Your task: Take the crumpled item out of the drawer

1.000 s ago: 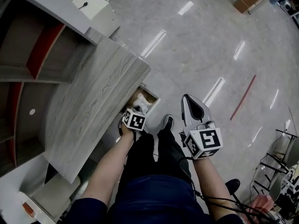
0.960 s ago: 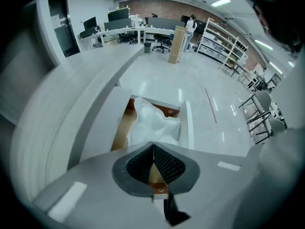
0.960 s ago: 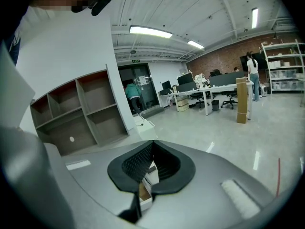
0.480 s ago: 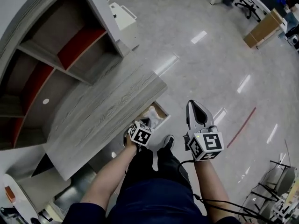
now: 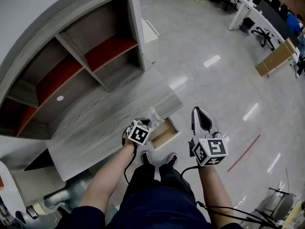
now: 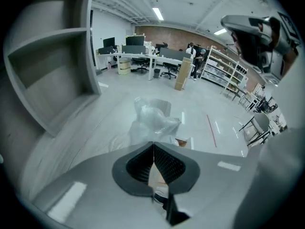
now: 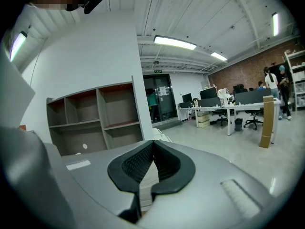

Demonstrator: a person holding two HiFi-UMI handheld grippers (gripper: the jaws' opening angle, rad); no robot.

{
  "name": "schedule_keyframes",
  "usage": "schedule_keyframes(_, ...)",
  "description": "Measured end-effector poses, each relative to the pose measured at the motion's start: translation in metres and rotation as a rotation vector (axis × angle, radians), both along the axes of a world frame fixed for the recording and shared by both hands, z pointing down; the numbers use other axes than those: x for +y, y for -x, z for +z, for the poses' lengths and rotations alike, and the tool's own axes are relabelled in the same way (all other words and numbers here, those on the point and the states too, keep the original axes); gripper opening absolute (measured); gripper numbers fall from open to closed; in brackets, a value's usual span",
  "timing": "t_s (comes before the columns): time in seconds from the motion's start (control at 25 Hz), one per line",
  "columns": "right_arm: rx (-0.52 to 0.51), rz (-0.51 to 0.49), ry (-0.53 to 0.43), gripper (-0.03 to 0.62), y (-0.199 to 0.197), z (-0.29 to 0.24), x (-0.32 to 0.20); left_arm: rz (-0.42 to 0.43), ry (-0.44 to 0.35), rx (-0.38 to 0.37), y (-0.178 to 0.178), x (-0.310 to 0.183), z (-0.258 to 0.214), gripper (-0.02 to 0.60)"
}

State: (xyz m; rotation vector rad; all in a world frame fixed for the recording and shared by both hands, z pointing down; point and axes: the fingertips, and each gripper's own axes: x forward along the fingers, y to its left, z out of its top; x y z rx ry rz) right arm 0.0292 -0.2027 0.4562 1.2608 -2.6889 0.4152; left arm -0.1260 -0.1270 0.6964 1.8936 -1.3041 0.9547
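Observation:
A crumpled clear plastic bag (image 5: 153,114) hangs over the front edge of the grey wood desk (image 5: 95,123), above the open drawer (image 5: 167,133). My left gripper (image 5: 148,121) is shut on the bag's lower end. In the left gripper view the bag (image 6: 152,120) bulges out just past the shut jaw tips of the left gripper (image 6: 153,145). My right gripper (image 5: 198,110) is held in the air to the right of the drawer. It is shut and holds nothing, as the right gripper view (image 7: 152,143) confirms.
A shelf unit with grey and red compartments (image 5: 81,66) stands behind the desk. The person's legs and shoes (image 5: 159,160) are right under the drawer. Polished floor (image 5: 224,89) spreads to the right, with office desks and chairs (image 5: 257,23) far off.
The left gripper has risen with the crumpled bag from inside the drawer to above the desk's front edge. The head view has tilted up, showing more of the shelves. The right gripper stays shut.

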Motion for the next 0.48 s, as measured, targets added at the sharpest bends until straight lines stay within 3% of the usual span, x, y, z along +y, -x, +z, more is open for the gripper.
schedule_keyframes(0.4, 0.044, 0.014, -0.016, 0.006, 0.008, -0.016, 0.000, -0.042, 0.037, -0.067, 0.078, -0.047, 0.017, 0.006)
schedule_keyframes(0.48, 0.059, 0.025, -0.017, 0.006, 0.007, -0.018, 0.001, -0.056, 0.011, -0.088, 0.091, -0.060, 0.021, 0.006)
